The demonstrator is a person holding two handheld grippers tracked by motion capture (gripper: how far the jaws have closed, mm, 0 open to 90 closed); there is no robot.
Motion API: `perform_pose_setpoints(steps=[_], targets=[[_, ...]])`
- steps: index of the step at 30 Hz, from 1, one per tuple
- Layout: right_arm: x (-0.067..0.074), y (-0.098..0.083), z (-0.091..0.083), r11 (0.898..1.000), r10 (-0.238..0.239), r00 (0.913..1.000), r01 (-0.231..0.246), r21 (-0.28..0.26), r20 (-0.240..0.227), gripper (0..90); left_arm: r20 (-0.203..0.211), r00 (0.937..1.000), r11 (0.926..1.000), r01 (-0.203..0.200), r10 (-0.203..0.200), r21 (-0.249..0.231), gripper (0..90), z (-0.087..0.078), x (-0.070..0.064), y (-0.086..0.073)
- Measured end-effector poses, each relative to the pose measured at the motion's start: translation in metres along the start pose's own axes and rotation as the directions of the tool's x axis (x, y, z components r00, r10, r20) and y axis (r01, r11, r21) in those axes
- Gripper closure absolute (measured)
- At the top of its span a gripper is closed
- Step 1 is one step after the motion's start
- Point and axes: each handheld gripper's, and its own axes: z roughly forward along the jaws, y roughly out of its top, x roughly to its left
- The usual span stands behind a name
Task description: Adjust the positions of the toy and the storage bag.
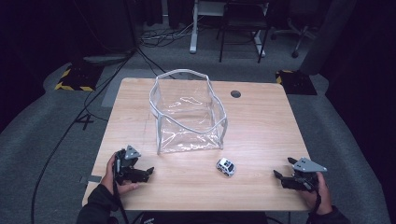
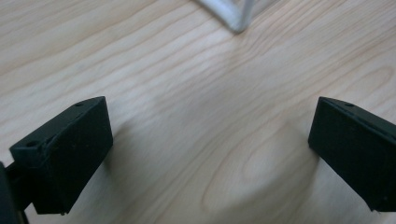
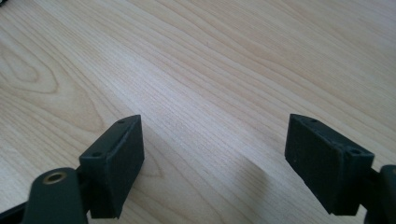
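While both hands rested low on the worktop, the left tool at 7 o'clock and right tool at 5 gaped empty, aimed inward; the toy car sat between, below the clear bag.

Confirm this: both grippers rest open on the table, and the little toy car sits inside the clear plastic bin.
Not quite. The toy car sits on the table outside the clear plastic bin, in front of its near right corner, as the high view shows. The left gripper and right gripper are indeed open.
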Motion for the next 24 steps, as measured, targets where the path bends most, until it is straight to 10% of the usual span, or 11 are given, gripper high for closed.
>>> perform_pose_setpoints(steps=[11,16,24], targets=[[0.000,0.000,0.000,1.000,0.006,1.0000,-0.006,-0.002,-0.002,20.0,0.037,0.9981,0.9988,-0.048,0.048,-0.003,0.1,0.032,-0.013,0.037],[-0.018,0.001,0.007,0.989,0.138,0.9845,-0.130,0.076,-0.108,17.2,0.066,0.9960,0.9982,-0.061,0.061,-0.003,2.7,0.048,-0.017,0.057],[-0.016,0.008,0.013,0.991,0.114,0.9812,-0.101,0.090,-0.156,14.4,0.078,0.9933,0.9963,-0.086,0.086,-0.005,2.2,0.065,-0.020,0.076]])
